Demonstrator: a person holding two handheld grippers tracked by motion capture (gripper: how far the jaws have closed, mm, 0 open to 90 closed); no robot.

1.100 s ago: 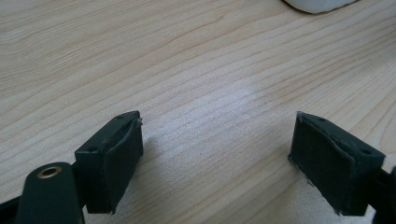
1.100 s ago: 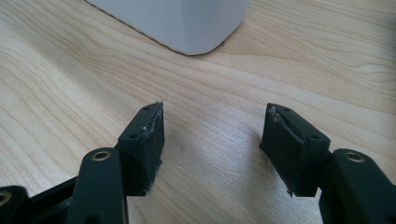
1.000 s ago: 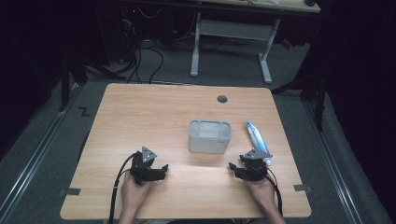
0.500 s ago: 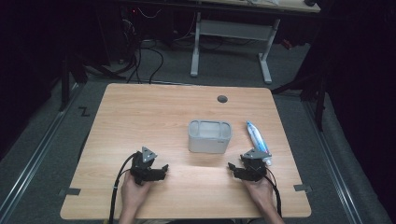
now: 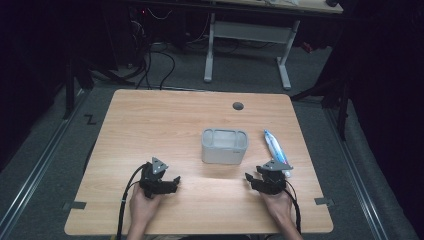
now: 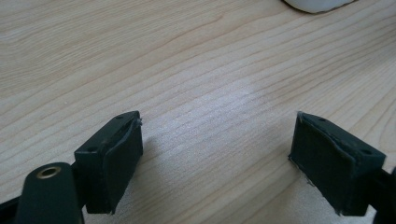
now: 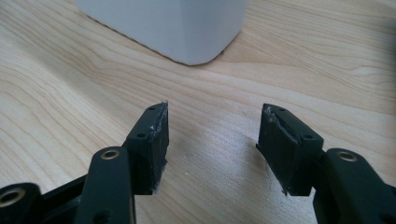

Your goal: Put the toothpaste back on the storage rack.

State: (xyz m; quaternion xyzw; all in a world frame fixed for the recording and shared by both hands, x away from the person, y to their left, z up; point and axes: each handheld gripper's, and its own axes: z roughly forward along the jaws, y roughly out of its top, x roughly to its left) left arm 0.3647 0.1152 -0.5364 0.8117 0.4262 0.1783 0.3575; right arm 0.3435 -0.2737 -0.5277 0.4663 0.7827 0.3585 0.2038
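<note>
A grey rectangular container (image 5: 225, 145) stands in the middle of the wooden table (image 5: 165, 125). A blue and white tube (image 5: 274, 148) lies just to its right. My left gripper (image 5: 175, 181) rests near the front left of the table, open, jaws pointing right, nothing between them (image 6: 217, 154). My right gripper (image 5: 248, 178) rests near the front right, open and empty, pointing toward the container (image 7: 187, 28), which stands a short way beyond its jaws (image 7: 212, 135). The tube's near end lies right beside the right gripper's grey plate.
A round dark hole (image 5: 238, 106) sits near the table's far edge. Behind the table stand a white desk frame (image 5: 247, 35) and cables on the floor (image 5: 155, 60). Bare wood lies across the table's left half.
</note>
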